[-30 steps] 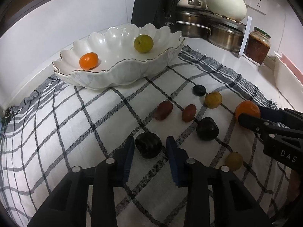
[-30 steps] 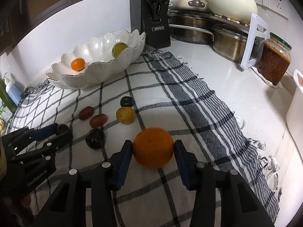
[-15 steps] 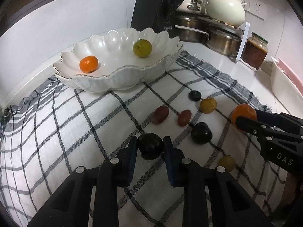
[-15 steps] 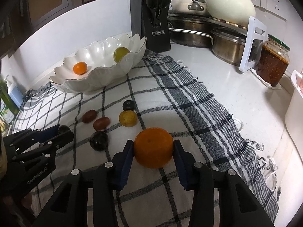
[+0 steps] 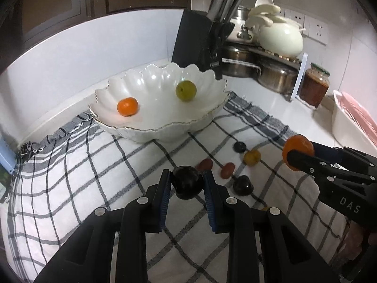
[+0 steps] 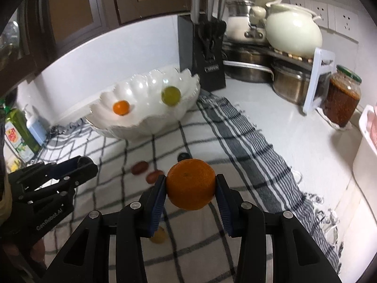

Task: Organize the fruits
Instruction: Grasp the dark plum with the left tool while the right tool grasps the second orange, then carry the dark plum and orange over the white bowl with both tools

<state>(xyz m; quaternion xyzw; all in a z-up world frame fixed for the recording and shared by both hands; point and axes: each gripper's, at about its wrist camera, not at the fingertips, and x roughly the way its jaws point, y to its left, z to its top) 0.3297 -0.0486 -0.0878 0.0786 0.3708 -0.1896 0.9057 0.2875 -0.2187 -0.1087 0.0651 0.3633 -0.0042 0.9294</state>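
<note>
On the counter, over the checked cloth (image 5: 70,188): carry step in hand, two fruits held clear of the cloth. Left gripper (image 5: 187,185): jaws narrowed and clamped on a dark plum (image 5: 187,183). Right gripper (image 6: 190,186): jaws part-open, pressed on either side of an orange (image 6: 190,185). White scalloped bowl (image 5: 165,132): holds a small orange fruit and a green one. Loose fruit remaining on cloth: several. Next move, by judgement: bring both loads over the bowl rim and release low.
</note>
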